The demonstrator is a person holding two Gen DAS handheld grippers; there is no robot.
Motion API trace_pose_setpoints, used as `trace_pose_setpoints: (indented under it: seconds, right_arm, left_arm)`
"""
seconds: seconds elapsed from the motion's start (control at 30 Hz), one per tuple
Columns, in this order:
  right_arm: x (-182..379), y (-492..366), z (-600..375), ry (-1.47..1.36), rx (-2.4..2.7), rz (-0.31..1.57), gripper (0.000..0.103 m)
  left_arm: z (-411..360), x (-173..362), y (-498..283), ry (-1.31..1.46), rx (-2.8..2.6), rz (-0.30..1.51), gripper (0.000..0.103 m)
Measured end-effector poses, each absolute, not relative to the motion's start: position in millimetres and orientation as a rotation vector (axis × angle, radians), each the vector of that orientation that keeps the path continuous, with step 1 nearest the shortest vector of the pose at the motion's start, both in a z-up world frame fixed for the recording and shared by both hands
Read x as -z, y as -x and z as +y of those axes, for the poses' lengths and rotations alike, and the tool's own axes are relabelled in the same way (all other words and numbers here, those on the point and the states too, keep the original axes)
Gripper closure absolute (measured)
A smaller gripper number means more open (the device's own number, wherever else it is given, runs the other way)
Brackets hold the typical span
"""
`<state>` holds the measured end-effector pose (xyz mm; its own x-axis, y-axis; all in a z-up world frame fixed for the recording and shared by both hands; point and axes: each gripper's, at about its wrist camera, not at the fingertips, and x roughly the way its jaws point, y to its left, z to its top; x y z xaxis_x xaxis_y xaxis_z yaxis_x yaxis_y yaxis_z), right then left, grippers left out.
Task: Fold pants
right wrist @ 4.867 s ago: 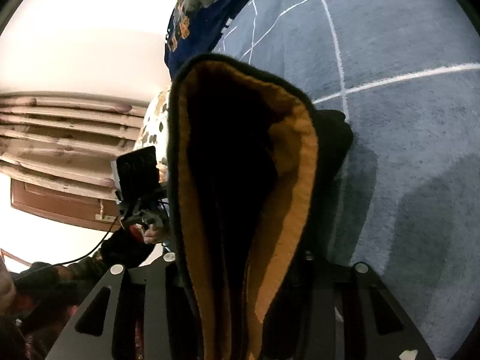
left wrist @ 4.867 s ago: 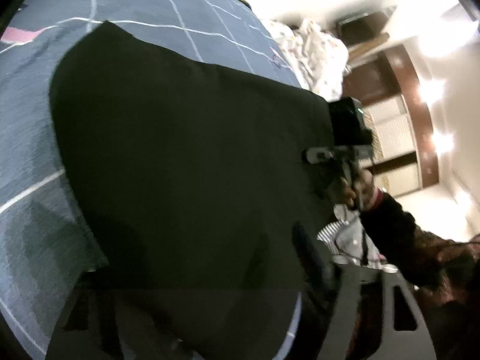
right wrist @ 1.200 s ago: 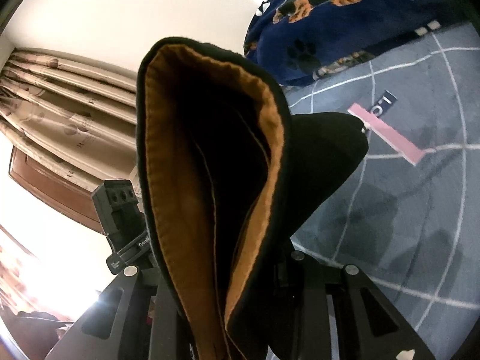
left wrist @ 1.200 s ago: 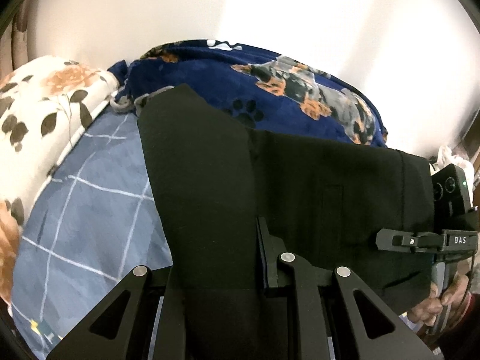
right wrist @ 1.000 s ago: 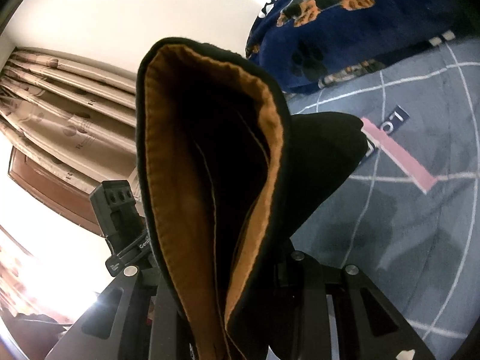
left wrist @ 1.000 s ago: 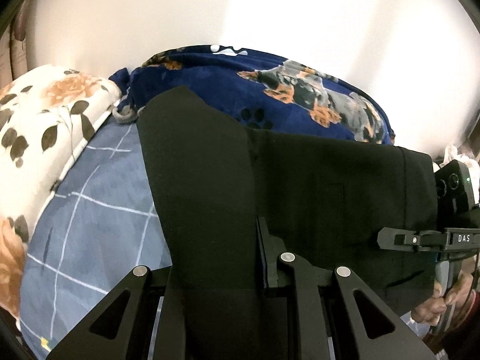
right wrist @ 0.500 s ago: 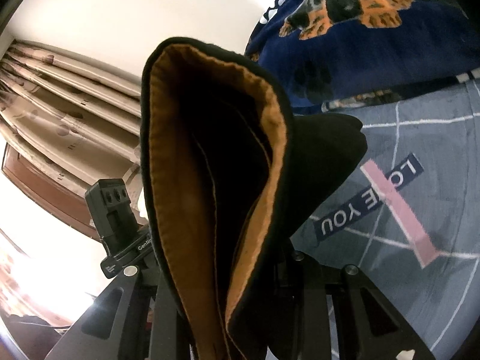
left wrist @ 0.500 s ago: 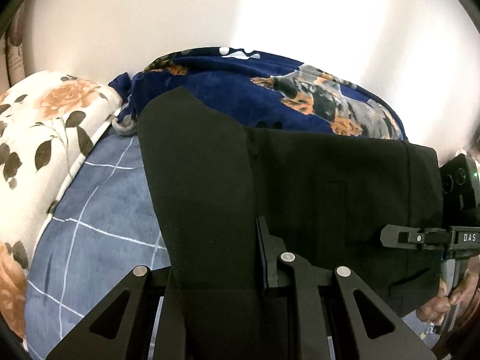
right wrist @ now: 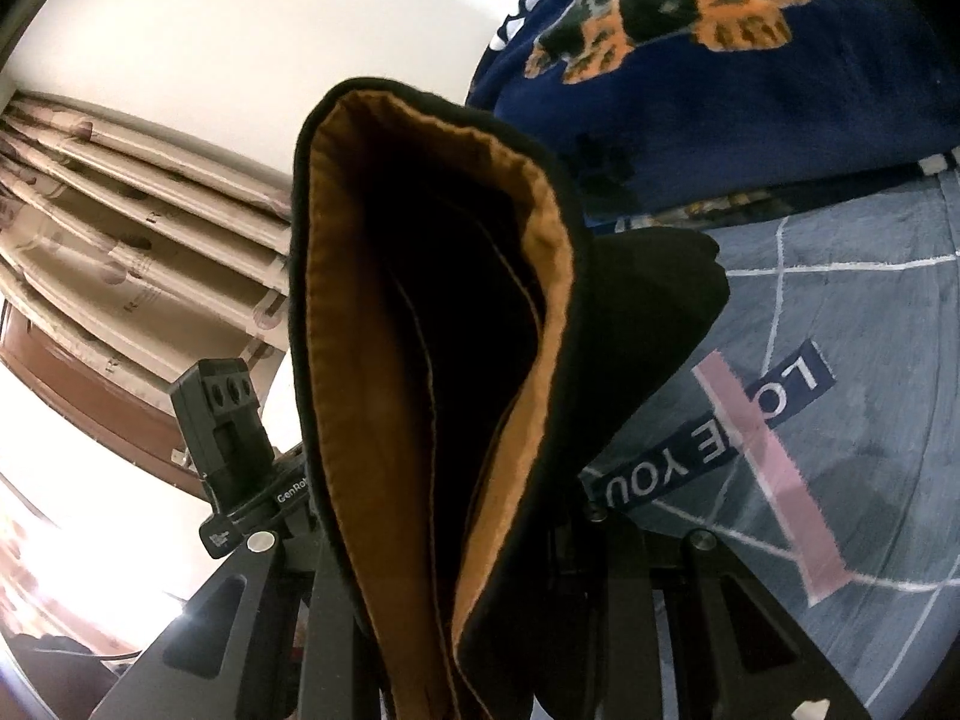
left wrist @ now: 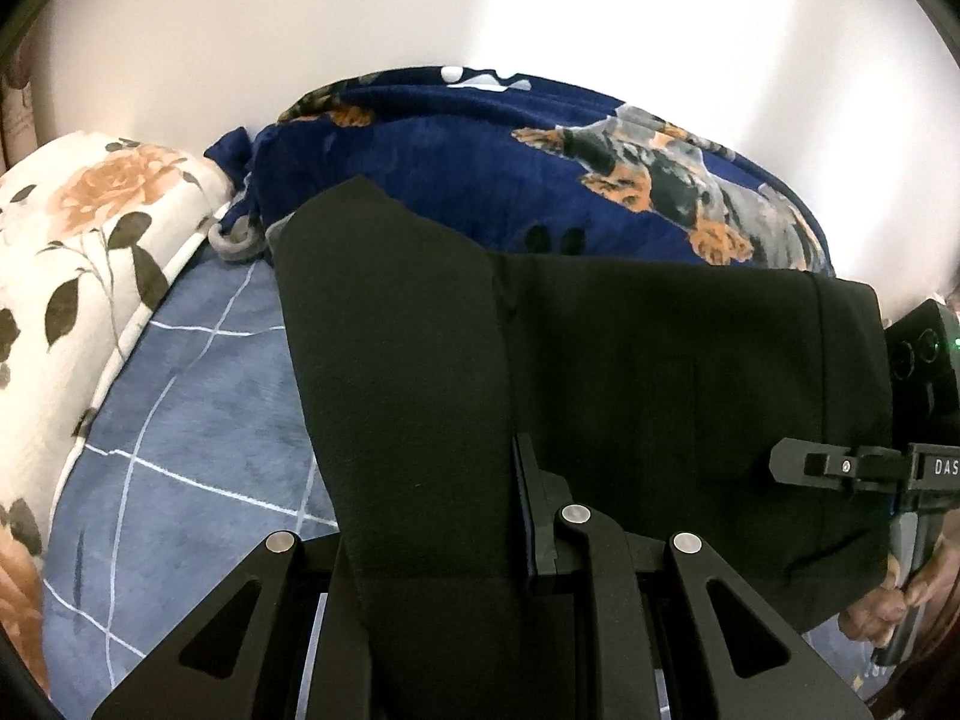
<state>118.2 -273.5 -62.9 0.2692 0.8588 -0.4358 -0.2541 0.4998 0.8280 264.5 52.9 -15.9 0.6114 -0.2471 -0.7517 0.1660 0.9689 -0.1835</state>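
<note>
Bed [left wrist: 198, 420], blue check cover: below the load. Black pants [left wrist: 660, 396]: held aloft, long axis running across from left tool [left wrist: 444, 546] to right tool [right wrist: 456, 546], one end clamped tight in each; neither nearer.

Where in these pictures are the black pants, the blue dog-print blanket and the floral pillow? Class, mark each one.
black pants [left wrist: 660, 372]: left wrist view, on the flat outer cloth.
blue dog-print blanket [left wrist: 468, 168]: left wrist view, on its plain blue part.
floral pillow [left wrist: 90, 228]: left wrist view, on its white cover.
</note>
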Motion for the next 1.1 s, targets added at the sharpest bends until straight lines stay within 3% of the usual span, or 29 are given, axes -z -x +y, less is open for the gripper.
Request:
trace_pose_setpoints:
  seconds: [1.1]
  right_arm:
    - [85.7, -133.2, -284.5, -0.751, -0.798, 1.040, 0.077]
  left_arm:
    - [64.6, 48.2, -283.1, 0.130, 0.215, 0.931, 0.082]
